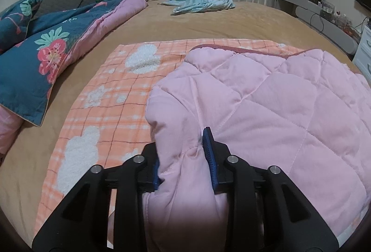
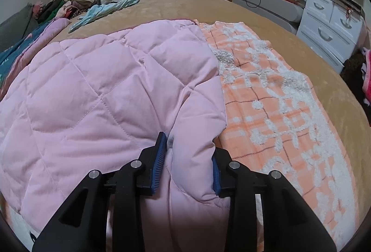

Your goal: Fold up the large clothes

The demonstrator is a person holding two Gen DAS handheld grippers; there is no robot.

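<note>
The left tool (image 1: 182,150) pinches a bunched fold at the coat's (image 1: 266,101) near left corner. Pink quilting swells up between its blue pads and hides most of the left one. The rest of the coat spreads ahead of this tool and to its right, over an orange checked cloth (image 1: 111,94) on the bed (image 1: 208,24). The cloth shows bare to the tool's left. I cannot tell whether coat and cloth are one piece.

The right tool (image 2: 189,150) grips the near right corner the same way, with padding filling the gap between its pads. Here the coat lies ahead and to the left, and the cloth runs off to the right.

Likely trouble:
- The padding is thick and smooth and each hold is only a bunch of it, so a tug could slide a corner out.
- Letting go on one side first would probably skew the near edge.
- The puffy layer may spring up once freed.
- Any drag could rumple the cloth beneath.

The near edge spans from one tool to the other. The far edge, with its darker trim (image 1: 231,49), points away from both tools towards the curtains. The long axis seems to run that way too, though the fisheye bend makes this unsure.
</note>
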